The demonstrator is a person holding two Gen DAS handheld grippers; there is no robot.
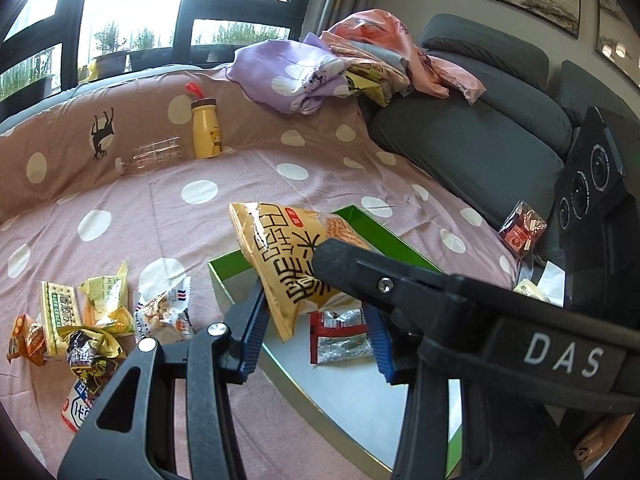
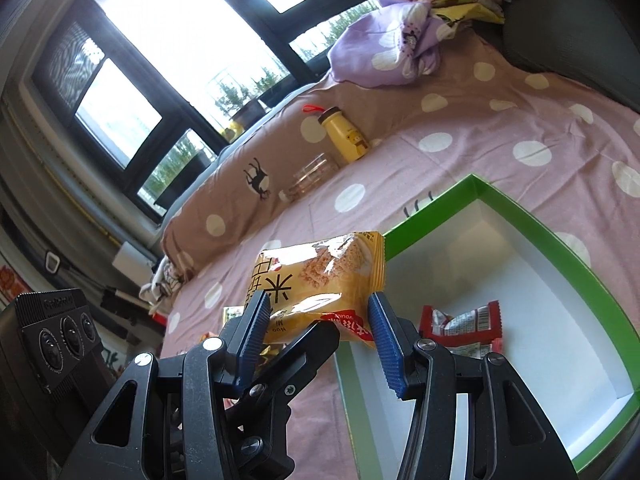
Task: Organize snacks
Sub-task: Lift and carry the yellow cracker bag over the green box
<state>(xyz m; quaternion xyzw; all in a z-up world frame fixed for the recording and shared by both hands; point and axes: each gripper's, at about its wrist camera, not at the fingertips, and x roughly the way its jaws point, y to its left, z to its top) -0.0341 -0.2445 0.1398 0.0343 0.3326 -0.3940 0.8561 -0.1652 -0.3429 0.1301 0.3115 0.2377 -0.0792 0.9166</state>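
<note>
Polka-dot sheet (image 1: 160,208), green box (image 2: 500,216), yellow packet (image 2: 320,280) apparently upright between tools.

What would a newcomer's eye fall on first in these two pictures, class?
The yellow snack bag held in mid-air above the near corner of the green-rimmed box, with both grippers' fingers around it. Next, the red and silver packet lying alone on the box's white floor. Then the heap of loose snacks on the pink polka-dot sheet.
</note>
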